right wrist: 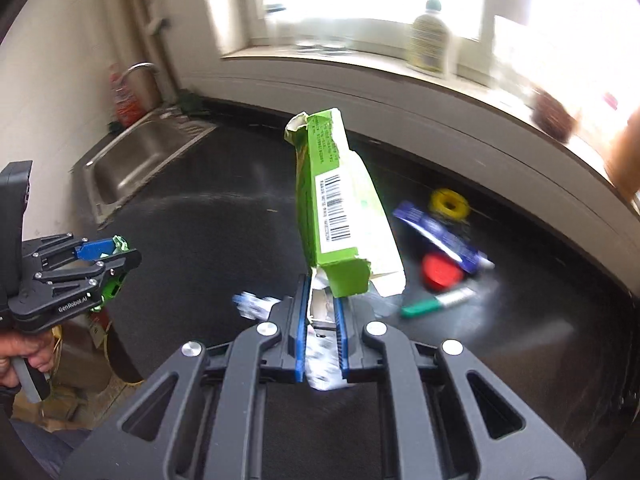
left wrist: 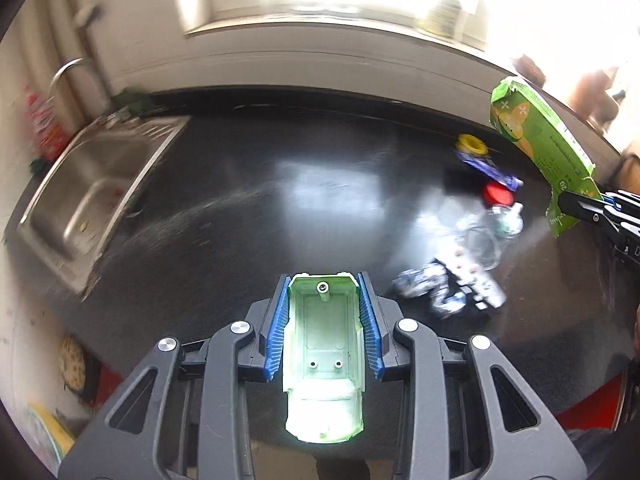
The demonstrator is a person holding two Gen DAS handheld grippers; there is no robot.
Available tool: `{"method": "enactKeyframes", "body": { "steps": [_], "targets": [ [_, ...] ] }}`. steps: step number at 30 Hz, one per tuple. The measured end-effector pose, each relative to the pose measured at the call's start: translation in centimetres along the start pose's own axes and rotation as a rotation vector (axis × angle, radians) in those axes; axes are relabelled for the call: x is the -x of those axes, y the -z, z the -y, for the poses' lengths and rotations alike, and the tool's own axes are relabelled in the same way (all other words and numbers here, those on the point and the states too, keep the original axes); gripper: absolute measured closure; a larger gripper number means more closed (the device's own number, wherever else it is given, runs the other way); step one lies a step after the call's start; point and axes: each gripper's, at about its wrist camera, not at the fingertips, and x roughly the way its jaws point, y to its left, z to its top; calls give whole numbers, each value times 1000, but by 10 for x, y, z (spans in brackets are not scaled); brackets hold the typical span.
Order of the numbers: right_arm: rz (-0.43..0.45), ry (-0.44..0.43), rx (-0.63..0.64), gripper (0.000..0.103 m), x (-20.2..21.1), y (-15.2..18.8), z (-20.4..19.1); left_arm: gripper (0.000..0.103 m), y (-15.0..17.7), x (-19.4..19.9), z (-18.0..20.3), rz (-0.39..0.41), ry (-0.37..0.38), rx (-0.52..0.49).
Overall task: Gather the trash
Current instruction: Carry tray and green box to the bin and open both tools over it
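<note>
Trash is partly in the grippers, partly on the black worktop (left wrist: 224, 184). Lowest in the left wrist view, the left hand-held gripper (left wrist: 323, 312) is partly closed, its blue pads clamping the sides of a pale green plastic shell (left wrist: 322, 360) with its hollow side facing the camera. Lowest in the right wrist view, the right hand-held gripper (right wrist: 322, 320) is nearly closed, pinching the torn end of a green carton (right wrist: 336, 204) that stands up, barcode toward the camera.

Just beyond, at centre right of the left view, lie a crumpled wrapper (left wrist: 424, 286), a white remote (left wrist: 478, 278) and a clear bottle (left wrist: 492, 232). Farther right sit a red cap (left wrist: 498, 194), a blue packet (left wrist: 486, 166) and a yellow ring (left wrist: 472, 145).

The steel sink (left wrist: 96, 184) at middle left holds only a few small specks; its tap (left wrist: 70, 72) is behind it.

Only the right view shows a green marker (right wrist: 438, 303) beside the red cap, a bottle (right wrist: 430, 40) on the windowsill at upper right, and a person's hand (right wrist: 28, 356) gripping the left gripper's handle at lower left.
</note>
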Motion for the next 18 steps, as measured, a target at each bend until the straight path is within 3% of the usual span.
{"method": "enactKeyframes", "body": {
  "steps": [8, 13, 18],
  "targets": [
    [-60, -291, 237, 90, -44, -22, -165, 70, 89, 40, -123, -44, -184, 291],
    [-165, -459, 371, 90, -68, -6, -270, 70, 155, 58, -191, -85, -262, 479],
    [-279, -583, 471, 90, -90, 20, -362, 70, 209, 61, -232, -114, -277, 607]
  ]
}}
